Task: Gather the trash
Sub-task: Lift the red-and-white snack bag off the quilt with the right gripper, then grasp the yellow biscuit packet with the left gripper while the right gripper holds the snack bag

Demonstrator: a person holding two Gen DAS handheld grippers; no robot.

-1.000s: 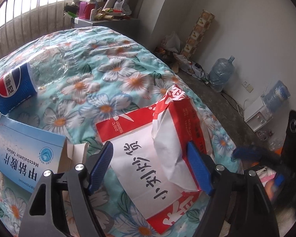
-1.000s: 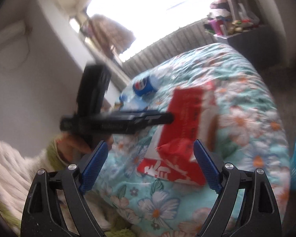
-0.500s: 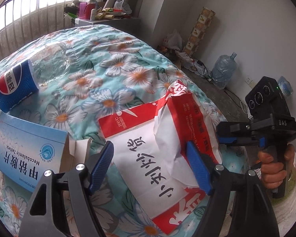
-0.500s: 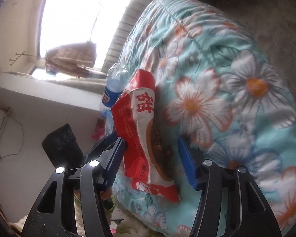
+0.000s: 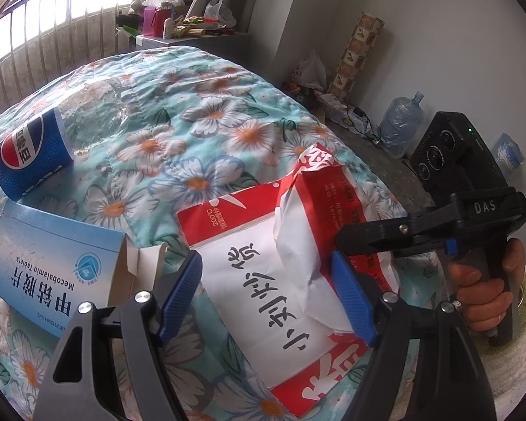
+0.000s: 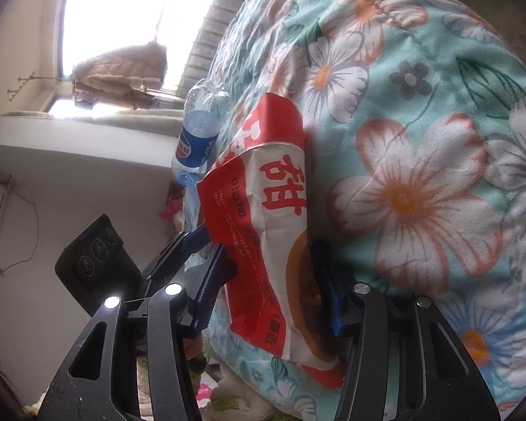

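Observation:
A crumpled red and white paper bag (image 5: 291,266) with black Chinese writing lies on the flowered quilt (image 5: 207,129). My left gripper (image 5: 266,294) is open, its blue fingers on either side of the bag's near part. My right gripper (image 6: 268,289) comes in from the bag's right edge, turned on its side; its jaws straddle the bag (image 6: 263,231) and stand close to it, and contact is unclear. The right gripper also shows in the left wrist view (image 5: 368,235). A blue tablet box (image 5: 52,266) and a Pepsi bottle (image 5: 31,154) lie to the left.
A cluttered cabinet (image 5: 189,31) stands beyond the bed by the barred window. Water jugs (image 5: 401,122) and cables lie on the floor to the right by the wall. The bed edge drops off at the right.
My right gripper swung in from beside the bed, turned on its side and closed its jaws in around the bag's edge. My left gripper has barely moved.

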